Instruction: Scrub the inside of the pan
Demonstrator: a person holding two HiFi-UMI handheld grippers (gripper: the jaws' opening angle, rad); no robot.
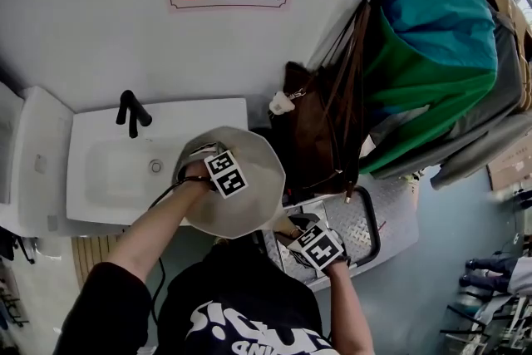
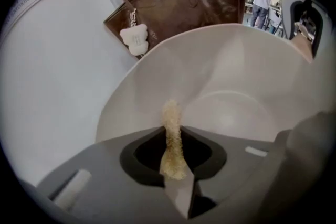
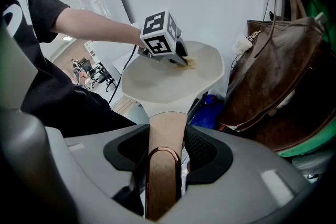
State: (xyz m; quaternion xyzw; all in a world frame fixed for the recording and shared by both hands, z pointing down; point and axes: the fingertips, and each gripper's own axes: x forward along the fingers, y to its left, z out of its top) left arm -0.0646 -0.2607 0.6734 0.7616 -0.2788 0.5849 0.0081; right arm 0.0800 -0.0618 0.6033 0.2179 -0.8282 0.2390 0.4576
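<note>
A cream-coloured pan (image 1: 249, 204) is held in the air in front of me, right of the sink. My right gripper (image 3: 167, 139) is shut on its wooden handle (image 3: 166, 131), which runs back between the jaws. My left gripper (image 1: 223, 172) reaches into the pan from the left and is shut on a thin yellowish scrub pad (image 2: 170, 139). The pad's tip (image 3: 189, 64) rests against the pan's inner wall (image 2: 236, 97) near the far rim. In the head view, the marker cube hides the left gripper's jaws.
A white sink (image 1: 108, 175) with a black tap (image 1: 131, 110) lies to the left. A brown leather bag (image 1: 320, 129) hangs close behind the pan's right side, with green and teal clothing (image 1: 432, 54) beyond. A metal step (image 1: 366, 220) lies below.
</note>
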